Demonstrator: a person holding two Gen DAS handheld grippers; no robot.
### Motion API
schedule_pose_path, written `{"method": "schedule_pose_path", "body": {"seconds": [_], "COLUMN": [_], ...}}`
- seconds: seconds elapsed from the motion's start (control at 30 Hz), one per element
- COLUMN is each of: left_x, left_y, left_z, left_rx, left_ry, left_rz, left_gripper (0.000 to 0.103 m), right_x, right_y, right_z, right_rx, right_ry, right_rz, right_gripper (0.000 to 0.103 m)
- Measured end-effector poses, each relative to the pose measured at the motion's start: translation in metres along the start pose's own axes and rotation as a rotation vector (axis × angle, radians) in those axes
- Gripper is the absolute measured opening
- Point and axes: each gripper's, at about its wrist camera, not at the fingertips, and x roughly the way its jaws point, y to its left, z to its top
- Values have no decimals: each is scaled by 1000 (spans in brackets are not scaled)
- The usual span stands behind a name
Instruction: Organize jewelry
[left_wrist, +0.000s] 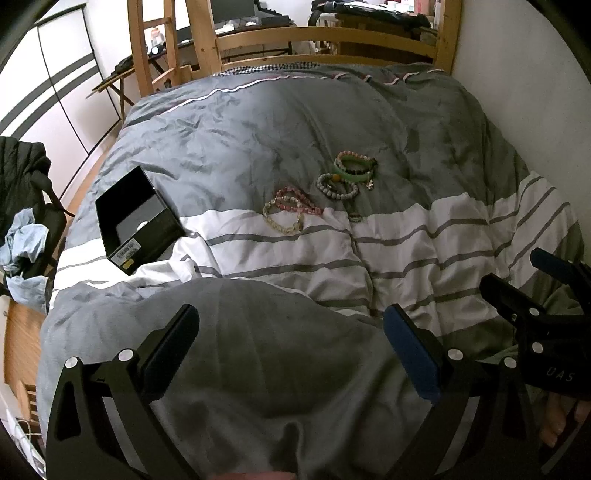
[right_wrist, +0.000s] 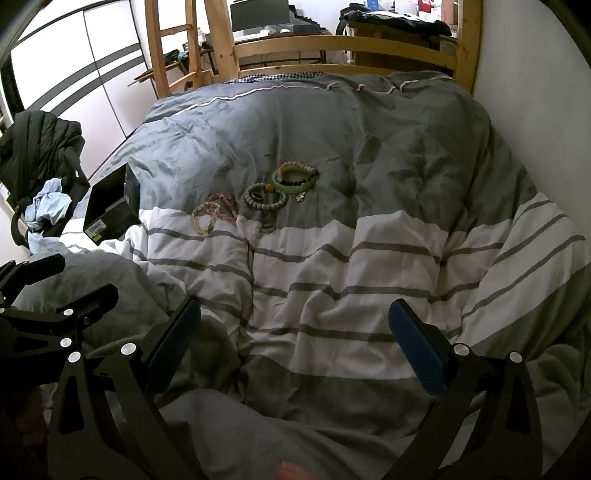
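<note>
Several bracelets lie on the bed's duvet: a green bangle with beaded ones (left_wrist: 355, 169) (right_wrist: 295, 180), a grey beaded bracelet (left_wrist: 337, 186) (right_wrist: 265, 197), pink and pale beaded bracelets (left_wrist: 290, 212) (right_wrist: 212, 216), and a small ring (left_wrist: 355, 217) (right_wrist: 267, 228). An open black box (left_wrist: 138, 219) (right_wrist: 110, 206) sits at the left of them. My left gripper (left_wrist: 291, 343) is open and empty, well short of the jewelry. My right gripper (right_wrist: 293, 339) is open and empty too; it also shows at the right edge of the left wrist view (left_wrist: 532, 280).
The grey and white striped duvet (left_wrist: 424, 236) (right_wrist: 369, 258) is rumpled. A wooden bed frame (left_wrist: 321, 40) (right_wrist: 332, 44) stands at the far end. A dark jacket and blue cloth (left_wrist: 22, 206) (right_wrist: 44, 177) lie left of the bed. A white wall (right_wrist: 535, 110) is at the right.
</note>
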Motion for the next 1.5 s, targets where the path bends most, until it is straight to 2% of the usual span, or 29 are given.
{"method": "schedule_pose_path", "body": {"seconds": [0.7, 0.97, 1.27, 1.5], "left_x": [3, 13, 51, 105], "left_y": [0, -4, 1, 5], "left_z": [0, 3, 36, 69], "left_rx": [-1, 15, 15, 30], "left_ry": [8, 47, 98, 162], "left_rz": [-1, -15, 8, 35], "left_gripper": [98, 98, 98, 98], "right_x": [1, 10, 38, 84], "right_y": [0, -1, -8, -7], "right_z": [-1, 0, 24, 61], "right_rx": [0, 14, 0, -46], "right_ry": [4, 29, 77, 102], "right_rz": [1, -2, -10, -27], "right_gripper": [100, 100, 100, 100]}}
